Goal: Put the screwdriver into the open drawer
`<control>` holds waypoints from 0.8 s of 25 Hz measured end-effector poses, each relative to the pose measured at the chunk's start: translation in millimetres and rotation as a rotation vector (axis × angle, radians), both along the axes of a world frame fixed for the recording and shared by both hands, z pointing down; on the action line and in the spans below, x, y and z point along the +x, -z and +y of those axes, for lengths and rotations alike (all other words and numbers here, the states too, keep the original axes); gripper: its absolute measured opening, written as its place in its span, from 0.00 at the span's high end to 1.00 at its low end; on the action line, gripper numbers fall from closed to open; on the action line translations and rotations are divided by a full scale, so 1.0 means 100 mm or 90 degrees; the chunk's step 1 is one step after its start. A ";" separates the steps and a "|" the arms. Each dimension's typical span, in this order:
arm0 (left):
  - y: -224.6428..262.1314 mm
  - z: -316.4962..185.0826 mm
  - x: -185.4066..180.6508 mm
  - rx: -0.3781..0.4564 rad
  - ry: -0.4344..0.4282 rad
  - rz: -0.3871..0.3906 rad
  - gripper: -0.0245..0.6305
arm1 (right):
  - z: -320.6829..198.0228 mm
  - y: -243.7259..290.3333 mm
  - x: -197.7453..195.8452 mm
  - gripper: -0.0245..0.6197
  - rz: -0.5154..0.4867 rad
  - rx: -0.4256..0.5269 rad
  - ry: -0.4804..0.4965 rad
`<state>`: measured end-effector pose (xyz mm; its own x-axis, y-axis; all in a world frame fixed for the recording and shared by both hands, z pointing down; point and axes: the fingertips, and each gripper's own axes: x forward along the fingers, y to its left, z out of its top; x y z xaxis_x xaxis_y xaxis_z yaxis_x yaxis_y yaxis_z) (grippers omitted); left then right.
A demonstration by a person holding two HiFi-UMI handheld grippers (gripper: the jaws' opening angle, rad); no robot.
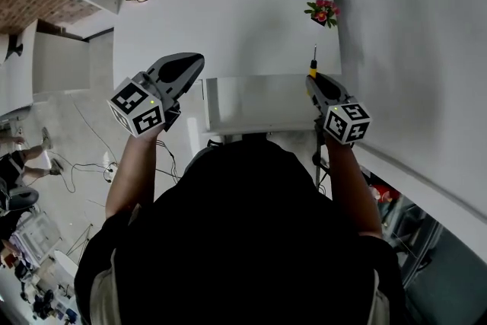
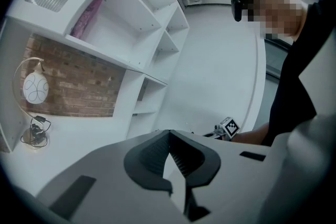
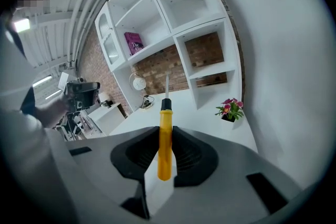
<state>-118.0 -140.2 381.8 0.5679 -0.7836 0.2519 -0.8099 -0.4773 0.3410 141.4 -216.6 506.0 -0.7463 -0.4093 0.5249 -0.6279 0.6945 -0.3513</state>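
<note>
**Screwdriver poised at the drawer's edge, not yet inside**

A person stands over a white bench (image 1: 228, 19) with the open drawer (image 1: 228, 125) pulled out below the head camera. The right gripper (image 1: 313, 81) hangs at the drawer's 3 o'clock rim, its jaws clamped on the yellow handle of the screwdriver (image 3: 165, 139). The steel shaft points ahead toward 12 o'clock, where a small flower pot (image 1: 323, 13) sits near the wall. The left gripper (image 2: 169, 136) hovers at the drawer's 9 o'clock side with its jaws pressed together and nothing between them.

The tool is held in the air, and the drawer looks bare inside. The drop remains to be made, and the margin looks thin. The right gripper sits at the side wall rather than over the middle of the drawer. If it lets go here, the screwdriver may strike the rim and tip out toward the floor. The pads (image 3: 186, 152) hold only part of the handle, so the long shaft could swing down when the gripper tilts. A knock from either gripper may also slide the drawer. The height above the drawer cannot be judged from these views.
</note>
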 end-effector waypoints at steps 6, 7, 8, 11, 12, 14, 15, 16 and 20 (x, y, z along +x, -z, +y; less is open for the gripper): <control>-0.10 0.02 0.00 -0.012 0.006 0.003 0.94 | 0.06 -0.19 -0.06 0.83 0.036 0.002 0.035; -0.12 0.03 0.00 -0.014 0.008 0.005 0.94 | 0.07 -0.23 -0.07 0.83 0.042 0.002 0.040; -0.14 0.03 -0.01 -0.016 0.011 0.006 0.94 | 0.08 -0.27 -0.08 0.83 0.048 0.003 0.046; -0.21 0.04 -0.02 -0.020 0.017 0.007 0.94 | 0.12 -0.40 -0.09 0.83 0.065 0.002 0.064; -0.23 0.04 -0.02 -0.022 0.019 0.008 0.94 | 0.13 -0.44 -0.10 0.83 0.070 0.001 0.069; -0.26 0.04 -0.04 -0.025 0.023 0.010 0.94 | 0.16 -0.51 -0.12 0.83 0.076 -0.004 0.080; -0.27 0.04 -0.04 -0.026 0.025 0.011 0.94 | 0.18 -0.54 -0.14 0.83 0.077 -0.008 0.086; -0.29 0.05 -0.04 -0.028 0.026 0.013 0.94 | 0.20 -0.56 -0.16 0.83 0.077 -0.011 0.093; -0.39 0.09 0.03 -0.039 0.027 0.021 0.94 | 0.28 -0.68 -0.21 0.83 0.083 -0.017 0.119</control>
